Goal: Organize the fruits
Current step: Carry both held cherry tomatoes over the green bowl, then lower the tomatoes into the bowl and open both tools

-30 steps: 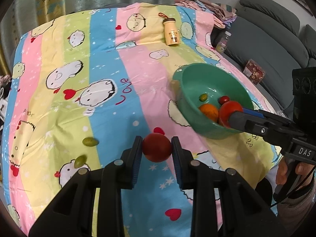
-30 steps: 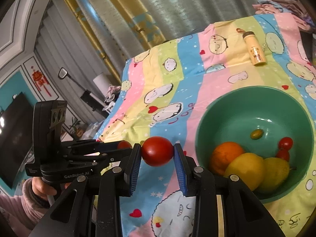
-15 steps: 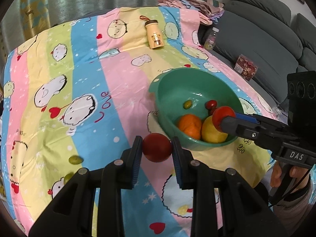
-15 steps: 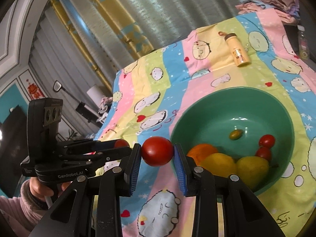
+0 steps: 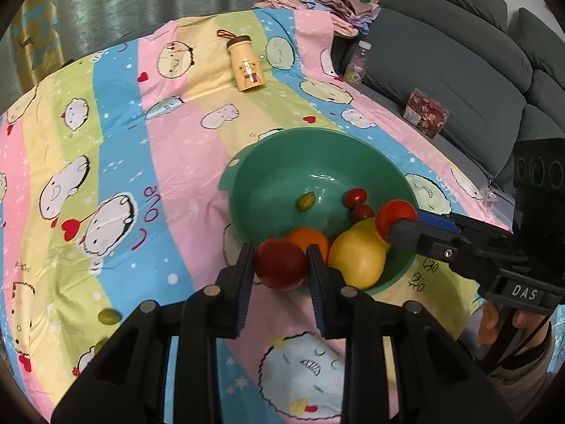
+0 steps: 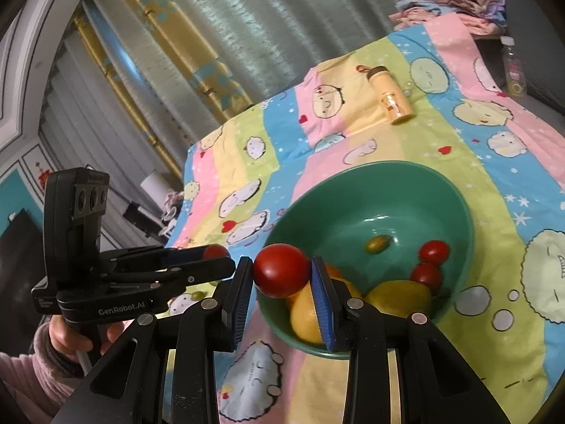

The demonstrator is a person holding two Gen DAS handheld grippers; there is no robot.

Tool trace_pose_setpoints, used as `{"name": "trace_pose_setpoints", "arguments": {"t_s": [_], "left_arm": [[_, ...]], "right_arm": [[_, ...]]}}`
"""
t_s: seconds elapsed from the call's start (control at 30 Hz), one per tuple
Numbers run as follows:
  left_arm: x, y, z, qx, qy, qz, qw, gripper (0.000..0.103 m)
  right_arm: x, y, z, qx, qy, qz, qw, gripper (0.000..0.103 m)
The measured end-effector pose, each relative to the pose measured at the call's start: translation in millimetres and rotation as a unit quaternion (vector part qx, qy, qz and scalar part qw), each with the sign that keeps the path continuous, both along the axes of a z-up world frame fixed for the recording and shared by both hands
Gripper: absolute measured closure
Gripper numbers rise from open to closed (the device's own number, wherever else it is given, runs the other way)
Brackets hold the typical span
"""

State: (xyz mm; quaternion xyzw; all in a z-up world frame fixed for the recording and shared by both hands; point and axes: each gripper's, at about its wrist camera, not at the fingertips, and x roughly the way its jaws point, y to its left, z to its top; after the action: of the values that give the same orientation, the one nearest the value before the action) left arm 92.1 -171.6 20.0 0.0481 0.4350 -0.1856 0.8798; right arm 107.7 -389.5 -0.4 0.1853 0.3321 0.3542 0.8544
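Each gripper holds a red tomato. My left gripper [image 5: 280,265] is shut on one tomato [image 5: 280,264] just at the near rim of the green bowl [image 5: 268,162]. The right gripper [image 6: 282,275] is shut on the other tomato [image 6: 281,270] above the bowl's [image 6: 441,190] left rim. In the left wrist view the right gripper [image 5: 395,219] reaches over the bowl from the right. Inside the bowl lie an orange [image 5: 308,238], a lemon [image 5: 358,259], two cherry tomatoes [image 5: 355,196] and a green grape [image 5: 305,200]. Two green grapes [image 5: 107,315] lie on the cloth at lower left.
A striped cartoon-print cloth [image 5: 116,134] covers the table. A yellow bottle [image 5: 245,67] lies on its side at the far end. A grey sofa [image 5: 459,60] with a small bottle [image 5: 357,62] and a snack packet [image 5: 425,112] stands to the right. Curtains hang behind.
Both grippers have carried their tomatoes toward the bowl. The left one moved right from over the blue stripe to the bowl's near rim. The right one now hangs over the bowl's left edge.
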Motion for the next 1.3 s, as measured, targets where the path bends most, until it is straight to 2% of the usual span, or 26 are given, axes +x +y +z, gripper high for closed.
{"name": "trace_pose_setpoints", "arguments": {"t_s": [0.57, 1.3], "left_arm": [[30.1, -25.8, -21.6, 0.018, 0.023, -0.009, 0.9995, 0.074], [40.5, -29.8, -32.6, 0.035, 0.032, -0.013, 0.9988, 0.074]], "right_arm": [[11.6, -14.4, -14.3, -0.008, 0.018, -0.022, 1.000, 0.068], [21.4, -7.7, -19.5, -0.021, 0.028, -0.021, 0.999, 0.068]]}}
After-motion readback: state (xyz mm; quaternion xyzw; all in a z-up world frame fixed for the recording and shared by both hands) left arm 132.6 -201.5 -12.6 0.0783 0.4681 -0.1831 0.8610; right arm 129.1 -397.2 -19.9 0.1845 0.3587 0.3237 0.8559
